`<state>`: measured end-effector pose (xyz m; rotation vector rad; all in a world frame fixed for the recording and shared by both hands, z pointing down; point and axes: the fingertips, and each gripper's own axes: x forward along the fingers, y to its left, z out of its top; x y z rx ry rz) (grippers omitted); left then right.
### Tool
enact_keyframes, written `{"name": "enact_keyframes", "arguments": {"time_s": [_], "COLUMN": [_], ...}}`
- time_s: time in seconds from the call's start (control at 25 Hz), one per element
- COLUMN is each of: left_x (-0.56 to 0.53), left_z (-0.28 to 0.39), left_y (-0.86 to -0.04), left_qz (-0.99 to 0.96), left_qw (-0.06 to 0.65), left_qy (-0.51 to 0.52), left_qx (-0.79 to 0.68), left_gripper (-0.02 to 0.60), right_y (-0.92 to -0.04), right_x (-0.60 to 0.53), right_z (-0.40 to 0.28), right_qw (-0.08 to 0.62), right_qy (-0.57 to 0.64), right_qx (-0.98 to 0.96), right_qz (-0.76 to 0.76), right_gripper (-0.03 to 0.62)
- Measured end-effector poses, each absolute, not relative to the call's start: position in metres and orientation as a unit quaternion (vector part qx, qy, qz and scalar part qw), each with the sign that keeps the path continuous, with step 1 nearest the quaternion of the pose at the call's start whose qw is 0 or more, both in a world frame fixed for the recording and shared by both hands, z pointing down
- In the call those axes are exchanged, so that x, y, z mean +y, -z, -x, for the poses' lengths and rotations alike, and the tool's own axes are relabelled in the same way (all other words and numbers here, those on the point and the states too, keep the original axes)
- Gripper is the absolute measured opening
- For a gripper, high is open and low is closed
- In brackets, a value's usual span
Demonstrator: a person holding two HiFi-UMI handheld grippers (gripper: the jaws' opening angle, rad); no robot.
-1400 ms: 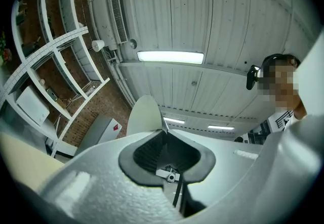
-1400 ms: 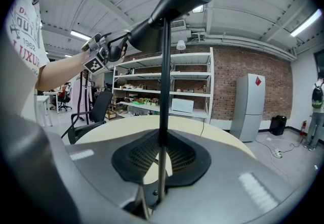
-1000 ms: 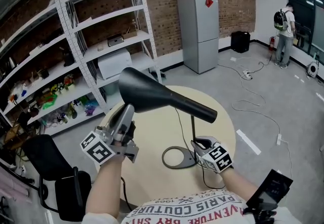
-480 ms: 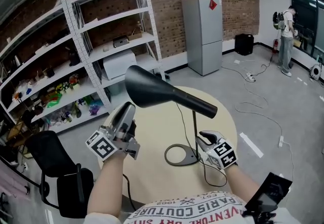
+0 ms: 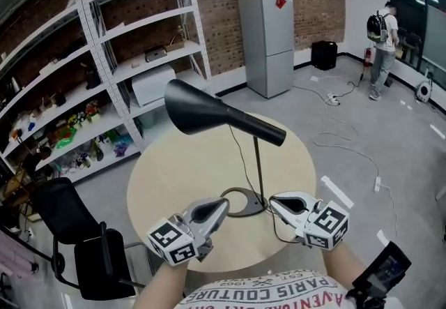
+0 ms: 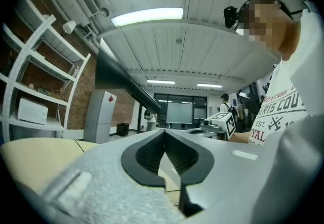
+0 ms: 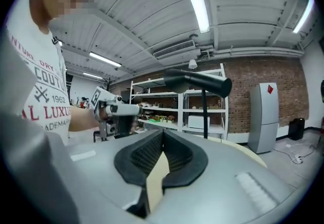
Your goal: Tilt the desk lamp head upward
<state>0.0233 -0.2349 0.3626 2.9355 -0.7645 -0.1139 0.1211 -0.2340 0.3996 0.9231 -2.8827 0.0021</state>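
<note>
The black desk lamp stands on the round beige table (image 5: 167,175). Its cone head (image 5: 198,109) points left and slightly up, above a thin pole (image 5: 258,175) and ring base (image 5: 240,203). My left gripper (image 5: 221,204) is low at the table's front, just left of the base; its jaws have just closed, shut and empty. My right gripper (image 5: 274,201) sits just right of the pole's foot and has also just closed on nothing. The left gripper view shows its shut jaws (image 6: 164,133) under the lamp head (image 6: 119,79). The right gripper view shows its shut jaws (image 7: 163,133), with the lamp head (image 7: 197,82) beyond.
The lamp's cord (image 5: 240,154) runs across the table to the back. White shelving (image 5: 104,56) stands at the left, a grey fridge (image 5: 268,42) behind, a black chair (image 5: 77,231) at the near left. Cables lie on the floor, and a person (image 5: 380,49) stands far right.
My left gripper dropped from under the lamp head to the table's front beside the base. My right gripper came off the pole's foot and drew back. Both are now shut.
</note>
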Motion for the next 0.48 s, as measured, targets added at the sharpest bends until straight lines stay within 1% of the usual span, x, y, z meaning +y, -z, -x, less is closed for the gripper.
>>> {"name": "enact_keyframes", "arguments": {"time_s": [0.12, 0.2, 0.48], "left_x": [-0.198, -0.174, -0.104], "left_z": [-0.052, -0.056, -0.013], "left_y": [-0.381, -0.386, -0.380], "left_qz": [-0.975, -0.978, -0.978], "left_qw": [0.072, 0.078, 0.083], "left_qy": [0.013, -0.003, -0.003], "left_qx": [-0.208, -0.193, -0.189], "left_gripper": [0.000, 0.000, 0.000], "right_y": [-0.387, -0.379, -0.372], "right_x": [-0.197, -0.174, -0.108], "right_z": [-0.113, -0.103, -0.054], "right_qw": [0.041, 0.031, 0.026], "right_qy": [-0.010, -0.013, 0.002], "right_qx": [-0.954, -0.956, -0.952], "right_qz": [-0.296, -0.292, -0.304], "right_gripper": [0.000, 0.000, 0.002]}}
